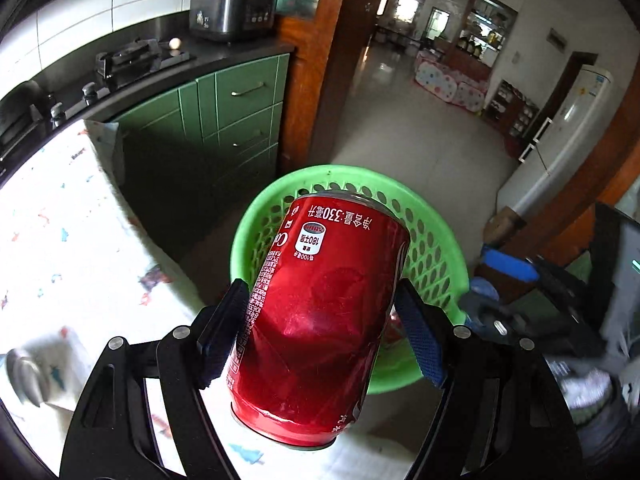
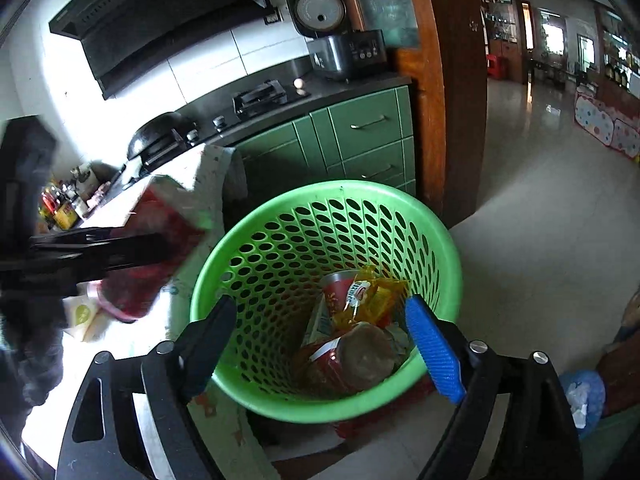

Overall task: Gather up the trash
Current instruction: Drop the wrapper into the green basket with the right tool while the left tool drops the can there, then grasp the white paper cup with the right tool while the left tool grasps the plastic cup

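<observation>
My left gripper (image 1: 320, 320) is shut on a red soda can (image 1: 320, 312), held above the table's edge just short of the green perforated basket (image 1: 436, 248). In the right wrist view the can (image 2: 152, 248) shows blurred at left, held by the left gripper's black fingers (image 2: 100, 248). My right gripper (image 2: 320, 328) is open and empty above the basket (image 2: 280, 396). Inside it lie a red can (image 2: 340, 284), a yellow wrapper (image 2: 376, 296) and a brown-lidded red container (image 2: 360, 352).
The table with a white patterned cloth (image 1: 60, 240) is at left; a small white carton (image 2: 84, 316) lies on it. Green cabinets (image 2: 360, 140), a stove and a rice cooker (image 2: 344, 52) stand behind. A wooden door frame (image 2: 448, 80) and tiled floor lie to the right.
</observation>
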A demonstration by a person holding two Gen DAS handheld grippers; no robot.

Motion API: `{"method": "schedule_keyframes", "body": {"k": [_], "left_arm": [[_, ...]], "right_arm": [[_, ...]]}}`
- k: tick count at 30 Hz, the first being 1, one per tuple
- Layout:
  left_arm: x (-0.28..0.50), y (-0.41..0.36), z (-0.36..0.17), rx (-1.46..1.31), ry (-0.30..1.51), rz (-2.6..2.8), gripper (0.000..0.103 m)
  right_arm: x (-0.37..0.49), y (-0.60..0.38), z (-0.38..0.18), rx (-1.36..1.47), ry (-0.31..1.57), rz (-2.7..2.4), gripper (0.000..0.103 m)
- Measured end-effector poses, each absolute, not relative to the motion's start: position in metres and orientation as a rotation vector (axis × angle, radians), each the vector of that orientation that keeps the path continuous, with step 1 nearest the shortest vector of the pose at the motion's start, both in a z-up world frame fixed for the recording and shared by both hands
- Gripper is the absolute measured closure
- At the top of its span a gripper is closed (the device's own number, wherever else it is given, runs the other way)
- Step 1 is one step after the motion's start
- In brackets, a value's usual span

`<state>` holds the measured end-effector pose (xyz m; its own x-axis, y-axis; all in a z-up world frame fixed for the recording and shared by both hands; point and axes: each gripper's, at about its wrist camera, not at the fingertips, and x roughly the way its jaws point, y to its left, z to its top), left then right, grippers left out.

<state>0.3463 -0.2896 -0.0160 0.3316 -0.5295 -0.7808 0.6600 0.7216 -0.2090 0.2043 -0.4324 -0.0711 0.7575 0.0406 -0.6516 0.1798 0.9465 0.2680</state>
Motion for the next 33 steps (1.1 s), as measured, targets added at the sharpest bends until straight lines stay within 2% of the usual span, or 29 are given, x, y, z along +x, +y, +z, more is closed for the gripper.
{"method": "schedule_keyframes", "body": {"k": [9, 11, 17, 33], "left_arm": [[0.354, -0.309, -0.040, 0.101, 1.006, -0.770, 0.027], [0.354, -0.309, -0.042, 0.081, 1.012, -0.778, 0.024], [0.342, -0.297, -0.035, 0.088, 0.980, -0.786, 0.024], [0.297, -0.168, 0.010, 0.067, 0.842, -0.643, 0.024]], "right_arm": [[0.187, -0.424, -0.071, 0.324, 0.693, -0.072, 0.018], [0.185, -0.423, -0.072, 0.329, 0.696, -0.065, 0.018], [0.183, -0.415, -0.072, 0.320, 0.701, -0.064, 0.018], [0.200, -0.341, -0.054, 0.258, 0.729, 0.088, 0.018]]}}
